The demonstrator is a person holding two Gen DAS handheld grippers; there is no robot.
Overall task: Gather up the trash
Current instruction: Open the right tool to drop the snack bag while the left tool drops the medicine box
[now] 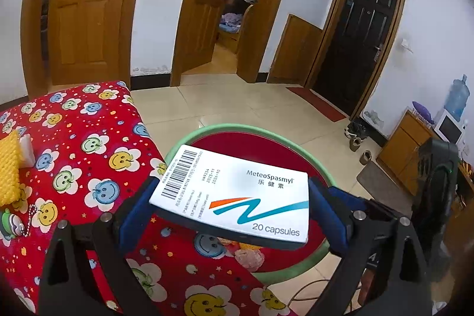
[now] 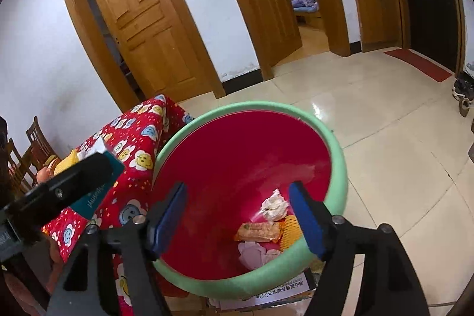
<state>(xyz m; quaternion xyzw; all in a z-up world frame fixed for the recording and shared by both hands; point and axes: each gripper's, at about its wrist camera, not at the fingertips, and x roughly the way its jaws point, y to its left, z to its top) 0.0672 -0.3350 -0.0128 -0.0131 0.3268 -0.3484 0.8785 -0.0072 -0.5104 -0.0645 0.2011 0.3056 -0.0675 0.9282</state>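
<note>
Over one red bin (image 2: 225, 168) (four scraps inside), left claw (image 1: 231, 197) clamps one medicine box (image 1: 237, 191); right claw (image 2: 240, 215) gapes empty.

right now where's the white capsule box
In the left wrist view, the white capsule box is clamped in the left gripper, above the near rim of the green-rimmed red bin.

Red bin (image 2: 225, 168), green rim; red smiley-flower tablecloth (image 1: 74, 138); white medicine box (image 1: 237, 194).

Red smiley-flower tablecloth (image 1: 89, 168) covering table. Yellow knitted item (image 1: 9, 165) lying on it, keychain toy (image 1: 11, 222) lying nearby. Blue water jug (image 1: 457, 96) standing on dispenser. Wooden chairs (image 2: 26, 156) standing beside wall. Shoes (image 1: 355, 135) sitting near dark door (image 1: 358, 43).
</note>
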